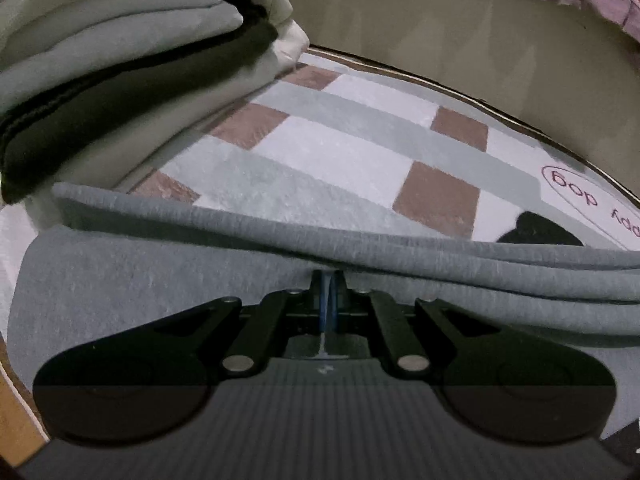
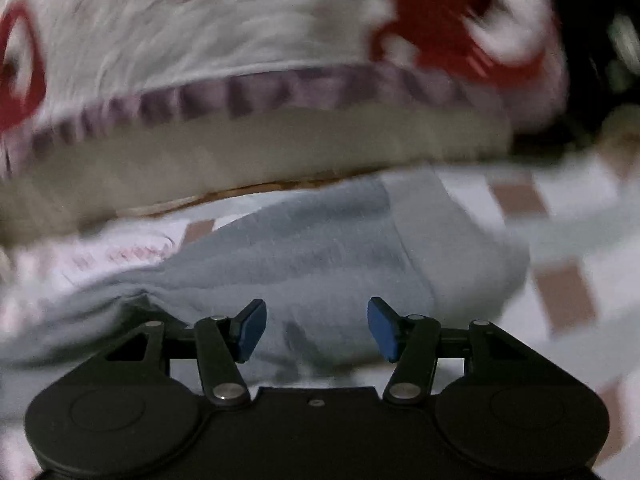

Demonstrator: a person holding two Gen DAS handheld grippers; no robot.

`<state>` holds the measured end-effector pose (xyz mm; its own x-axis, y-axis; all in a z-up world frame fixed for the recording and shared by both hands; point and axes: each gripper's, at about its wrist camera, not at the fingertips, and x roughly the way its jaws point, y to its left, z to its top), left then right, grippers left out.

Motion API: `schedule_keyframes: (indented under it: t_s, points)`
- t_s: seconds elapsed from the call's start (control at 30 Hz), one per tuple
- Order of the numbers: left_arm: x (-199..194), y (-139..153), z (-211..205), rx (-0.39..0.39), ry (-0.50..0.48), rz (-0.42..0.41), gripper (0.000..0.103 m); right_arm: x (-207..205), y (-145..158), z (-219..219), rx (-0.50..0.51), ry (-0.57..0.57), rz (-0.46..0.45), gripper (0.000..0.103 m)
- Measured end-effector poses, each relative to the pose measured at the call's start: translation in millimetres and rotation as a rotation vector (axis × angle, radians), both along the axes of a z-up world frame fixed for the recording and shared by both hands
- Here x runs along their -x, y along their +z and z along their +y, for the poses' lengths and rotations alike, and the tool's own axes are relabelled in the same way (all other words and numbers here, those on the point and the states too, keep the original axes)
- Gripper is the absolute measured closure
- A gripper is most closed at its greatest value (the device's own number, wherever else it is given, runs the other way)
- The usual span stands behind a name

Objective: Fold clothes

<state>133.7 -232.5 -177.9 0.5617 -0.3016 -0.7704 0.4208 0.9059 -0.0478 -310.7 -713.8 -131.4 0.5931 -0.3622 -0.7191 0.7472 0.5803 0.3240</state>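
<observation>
- The grey garment [image 1: 160, 272] lies on a checked cloth [image 1: 344, 152] that covers the work surface, with its long folded edges stacked in soft rolls across the left wrist view.
- The left gripper [image 1: 328, 304] has its jaws pressed together on a thin fold of that grey fabric; only a sliver of blue pad shows between them, so the pinch looks firm.
- The right gripper [image 2: 317, 330] hangs released above another part of the same garment [image 2: 304, 248], its blue pads [image 2: 252, 328] spread wide with nothing between them. This view is smeared by motion, so fine detail is lost.
- The fabric reads as a knit jersey: matte, faintly ribbed, limp and light. It should drape and sag from any single point of hold, and the layers may slide over one another.
- A sensible hold would be at a corner or along a doubled edge, where the thickness gives the pads something to bite, with both grippers well apart so the cloth hangs flat.
- A pile of folded clothes [image 1: 120, 40], pale grey, cream and one black piece, sits at the far left of the cloth, near the garment's edge.
- The checked cloth shows brown, white and grey-green squares, with a printed oval label [image 1: 584, 192].
- Beyond the edge of the surface lies a quilted white bedspread [image 2: 240, 20] with red shapes and a lilac frilled border.
</observation>
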Motion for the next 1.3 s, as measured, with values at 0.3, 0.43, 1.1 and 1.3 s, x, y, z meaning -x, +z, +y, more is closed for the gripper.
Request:
schedule_keyframes:
  t_s: [0.3,0.43,1.1,1.3]
  points:
    - [1.5,-4.3,-12.9,-0.064,0.012,-0.003,0.100,63.8,-61.7,-43.7,-0.381,-0.173,-0.428,0.033]
    - [4.0,-3.5,-11.7,-0.021,-0.003,0.000,0.100,51.2,-78.3,-65.7,-0.401,-0.268,-0.412,0.031]
    - [4.7,25.9,-53.5,-0.114,-0.038,-0.075,0.099,-20.2,-16.6,-143.9,-0.518,-0.323,-0.049,0.047]
    - [106.6,39.0,-118.6,0.036,-0.291,-0.112,0.098,-39.7,11.2,-131.3,-0.448,-0.338,0.012,0.041]
